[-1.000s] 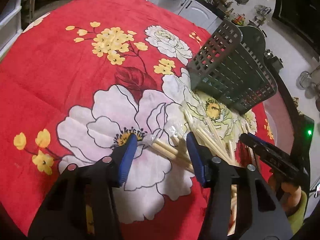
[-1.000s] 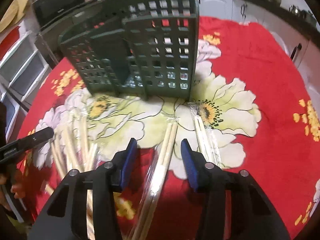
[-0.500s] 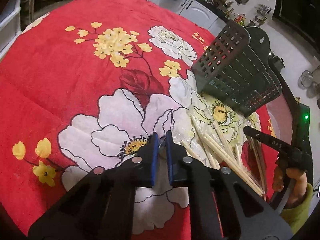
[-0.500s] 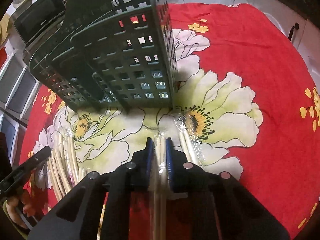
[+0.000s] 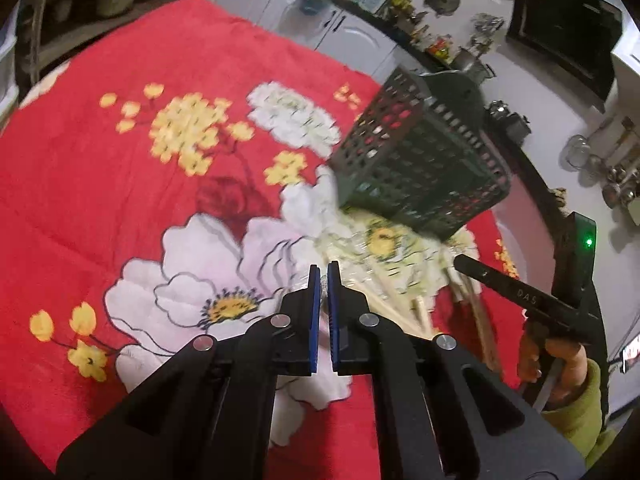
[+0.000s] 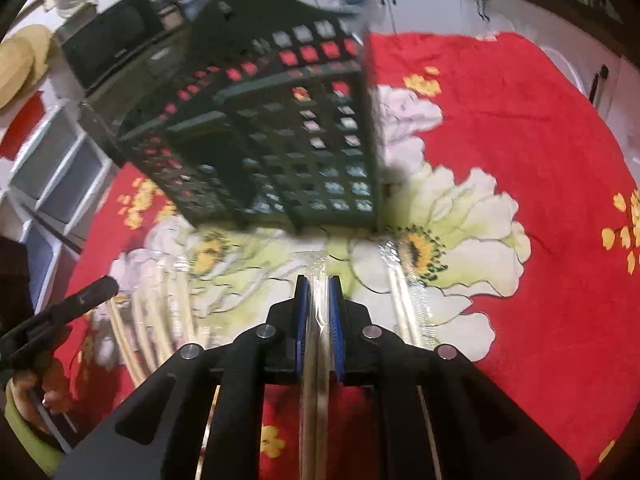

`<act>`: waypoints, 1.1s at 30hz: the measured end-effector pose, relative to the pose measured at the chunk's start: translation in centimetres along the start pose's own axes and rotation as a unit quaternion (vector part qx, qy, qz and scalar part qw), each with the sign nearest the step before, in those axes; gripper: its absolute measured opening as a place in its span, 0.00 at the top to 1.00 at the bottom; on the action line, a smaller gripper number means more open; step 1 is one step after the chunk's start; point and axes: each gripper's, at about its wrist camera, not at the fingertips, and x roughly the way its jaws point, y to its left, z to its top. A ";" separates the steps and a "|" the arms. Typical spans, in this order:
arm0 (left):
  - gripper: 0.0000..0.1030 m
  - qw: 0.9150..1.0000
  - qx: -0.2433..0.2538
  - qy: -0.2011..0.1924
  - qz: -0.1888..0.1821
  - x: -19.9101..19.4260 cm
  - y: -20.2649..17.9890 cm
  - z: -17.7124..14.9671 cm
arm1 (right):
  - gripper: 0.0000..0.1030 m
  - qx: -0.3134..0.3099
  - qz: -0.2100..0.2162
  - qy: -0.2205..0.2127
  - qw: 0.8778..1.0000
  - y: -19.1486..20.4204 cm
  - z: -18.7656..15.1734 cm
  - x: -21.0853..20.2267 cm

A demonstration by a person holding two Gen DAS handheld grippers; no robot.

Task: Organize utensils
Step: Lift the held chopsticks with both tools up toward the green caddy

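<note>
A dark green lattice utensil basket (image 5: 420, 160) stands on the red flowered cloth; it also fills the upper middle of the right wrist view (image 6: 280, 132). Plastic-wrapped chopstick pairs (image 5: 404, 300) lie in front of it. My left gripper (image 5: 324, 276) is shut on the clear wrapper end of one pair. My right gripper (image 6: 319, 284) is shut on a wrapped chopstick pair (image 6: 316, 360) that runs back between its fingers. Another wrapped pair (image 6: 404, 300) lies just to its right, and several more lie to its left (image 6: 160, 312).
The red cloth (image 5: 120, 168) covers a round table. A kitchen counter with jars and cabinets (image 5: 400, 32) runs behind it. Drawers (image 6: 52, 184) and a microwave (image 6: 116, 40) stand at the left of the right wrist view.
Both grippers have gone from open to shut, the left on a wrapper end, the right on a chopstick pair. Both have risen a little with their hold.
</note>
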 end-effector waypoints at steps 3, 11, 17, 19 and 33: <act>0.98 1.000 0.016 -0.011 -0.007 -1.2 -1.3 0.6 | 0.90 -0.014 0.018 -0.023 0.999 0.9 0.3 -1.4; 0.99 0.997 0.066 -0.037 -0.033 -3.6 -5.3 2.7 | 0.90 -0.055 0.038 -0.088 0.994 4.6 1.5 -4.7; 0.99 0.989 0.121 -0.054 -0.065 -4.7 -9.8 4.2 | 0.92 -0.060 0.042 -0.135 0.988 5.6 2.1 -7.9; 0.99 0.985 0.142 -0.058 -0.074 -4.8 -11.5 4.6 | 0.92 -0.062 0.037 -0.149 0.986 5.9 2.2 -8.7; 0.99 0.964 0.226 -0.081 -0.119 -5.6 -19.4 6.7 | 0.93 -0.062 0.002 -0.257 0.964 5.3 2.6 -15.4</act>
